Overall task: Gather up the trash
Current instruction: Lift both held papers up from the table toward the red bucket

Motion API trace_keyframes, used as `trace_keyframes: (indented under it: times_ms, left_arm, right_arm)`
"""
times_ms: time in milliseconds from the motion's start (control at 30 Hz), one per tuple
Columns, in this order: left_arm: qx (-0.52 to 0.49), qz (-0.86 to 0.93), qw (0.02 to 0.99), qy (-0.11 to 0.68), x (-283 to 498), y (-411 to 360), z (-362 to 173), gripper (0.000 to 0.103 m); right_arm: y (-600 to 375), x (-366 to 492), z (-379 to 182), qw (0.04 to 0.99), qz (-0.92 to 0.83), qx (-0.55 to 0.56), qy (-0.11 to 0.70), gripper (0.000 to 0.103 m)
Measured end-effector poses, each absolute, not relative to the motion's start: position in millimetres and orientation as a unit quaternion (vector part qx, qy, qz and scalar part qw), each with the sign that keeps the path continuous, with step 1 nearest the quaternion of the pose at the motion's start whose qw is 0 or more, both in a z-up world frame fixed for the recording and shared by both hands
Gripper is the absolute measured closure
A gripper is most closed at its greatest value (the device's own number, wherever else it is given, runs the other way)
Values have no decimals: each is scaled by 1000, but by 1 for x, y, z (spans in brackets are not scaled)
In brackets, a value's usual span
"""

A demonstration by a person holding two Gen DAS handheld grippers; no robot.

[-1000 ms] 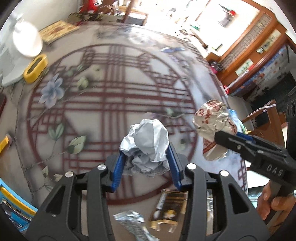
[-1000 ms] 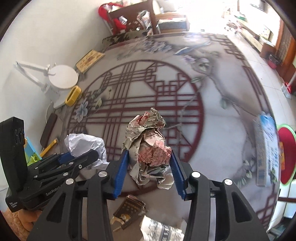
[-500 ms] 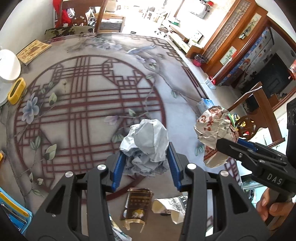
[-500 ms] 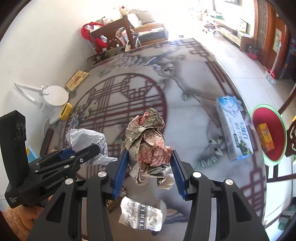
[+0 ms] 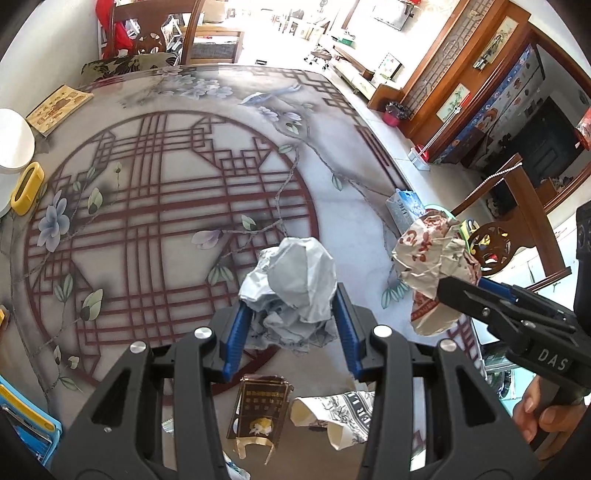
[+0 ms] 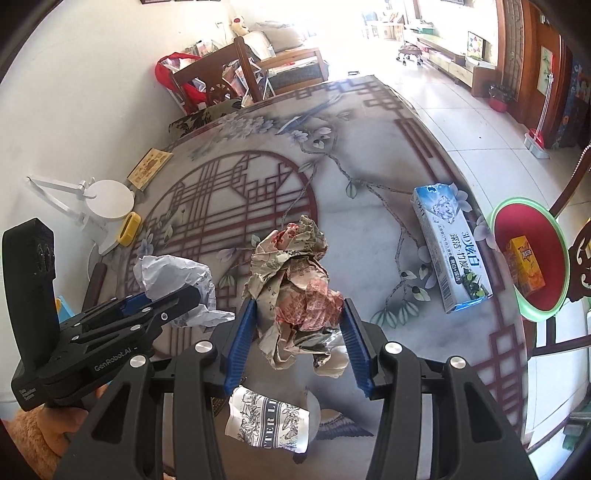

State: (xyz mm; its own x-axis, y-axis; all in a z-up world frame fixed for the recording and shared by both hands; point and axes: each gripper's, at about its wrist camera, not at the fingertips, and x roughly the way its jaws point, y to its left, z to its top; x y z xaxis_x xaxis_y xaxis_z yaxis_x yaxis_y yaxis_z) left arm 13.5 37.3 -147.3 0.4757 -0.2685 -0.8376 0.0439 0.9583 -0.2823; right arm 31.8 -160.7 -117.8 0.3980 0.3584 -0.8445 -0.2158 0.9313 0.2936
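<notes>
Beyond the table edge [image 6: 476, 184], open tiled floor [image 6: 461, 110], red bin [image 6: 528, 258].

We look from two fisheye cameras, one behind each gripper's fingers, both tilted steeply down at the patterned table [image 5: 155, 206] from close above; the left wrist view faces across the table toward a chair [image 5: 155, 33] at the far end, with the right gripper [image 5: 454, 291] entering at its right edge; the right wrist view faces the same way, with the left gripper [image 6: 184, 299] at its left; we share the lattice circle, the white lamp base [image 6: 110, 201] and the blue box [image 6: 450, 247]
</notes>
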Motion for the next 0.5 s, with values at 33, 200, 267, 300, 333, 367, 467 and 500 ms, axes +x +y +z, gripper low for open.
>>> trace_keyframes:
  times_ms: [33, 200, 267, 300, 333, 367, 467, 500]
  left_arm:
    - [-111, -92, 851, 504, 14, 36, -147, 61]
    - [-106, -97, 850, 507, 16, 24, -148, 61]
    - [-104, -99, 849, 509, 18, 20, -149, 61]
    - [-104, -100, 848, 509, 18, 17, -149, 61]
    - [-102, -101, 848, 511, 20, 13, -149, 61]
    - [-101, -102, 847, 511, 20, 11, -150, 61]
    - [-96, -105, 846, 514, 23, 1, -150, 61]
    - [-95, -106, 846, 514, 23, -1, -150, 61]
  right_arm:
    - [-162, 32, -118, 833, 172, 69, 521, 56]
    - [-171, 32, -117, 834, 170, 71, 521, 56]
    - [-176, 33, -117, 834, 169, 73, 521, 56]
    - [-178, 33, -117, 834, 168, 74, 521, 56]
    - [-182, 33, -117, 834, 167, 75, 521, 56]
    - [-185, 34, -117, 834, 166, 76, 521, 56]
    - [-194, 35, -118, 833, 164, 80, 522, 56]
    - [-196, 35, -119, 833, 163, 81, 522, 56]
